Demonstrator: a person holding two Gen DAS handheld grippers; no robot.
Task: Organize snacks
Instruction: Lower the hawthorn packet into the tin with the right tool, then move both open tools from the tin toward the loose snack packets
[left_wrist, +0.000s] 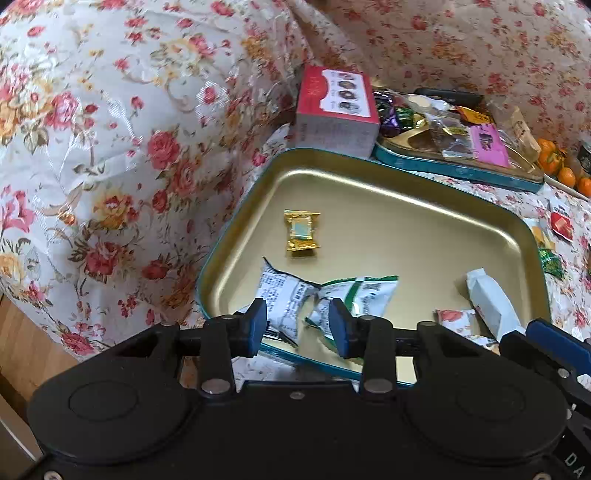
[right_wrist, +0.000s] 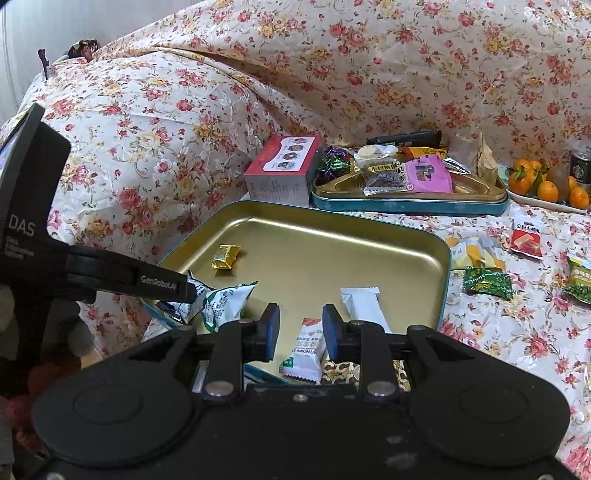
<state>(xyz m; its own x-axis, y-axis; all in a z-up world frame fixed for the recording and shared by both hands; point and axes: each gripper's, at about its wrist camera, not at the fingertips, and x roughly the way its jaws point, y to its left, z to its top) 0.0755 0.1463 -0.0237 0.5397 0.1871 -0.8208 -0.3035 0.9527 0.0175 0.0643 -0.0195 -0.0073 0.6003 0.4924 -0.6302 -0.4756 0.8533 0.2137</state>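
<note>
A gold tray with a teal rim (left_wrist: 388, 206) (right_wrist: 332, 236) lies on the flowered cloth. In it lie a gold candy (left_wrist: 301, 233) (right_wrist: 226, 256), two white-and-green packets (left_wrist: 354, 295) (right_wrist: 225, 301), a white bar (left_wrist: 491, 299) (right_wrist: 364, 304) and a small hawthorn packet (left_wrist: 456, 319) (right_wrist: 306, 350). My left gripper (left_wrist: 297, 325) is open over the tray's near edge, with the white-and-green packets between and beyond its fingers. My right gripper (right_wrist: 300, 334) is open above the hawthorn packet, apart from it.
A second teal tray (right_wrist: 406, 205) (left_wrist: 458, 170) full of snacks stands behind, a red-and-white box (left_wrist: 336, 110) (right_wrist: 282, 170) beside it. Loose packets (right_wrist: 487, 282) and a red packet (right_wrist: 527, 238) lie right of the tray. Oranges (right_wrist: 546, 188) sit far right.
</note>
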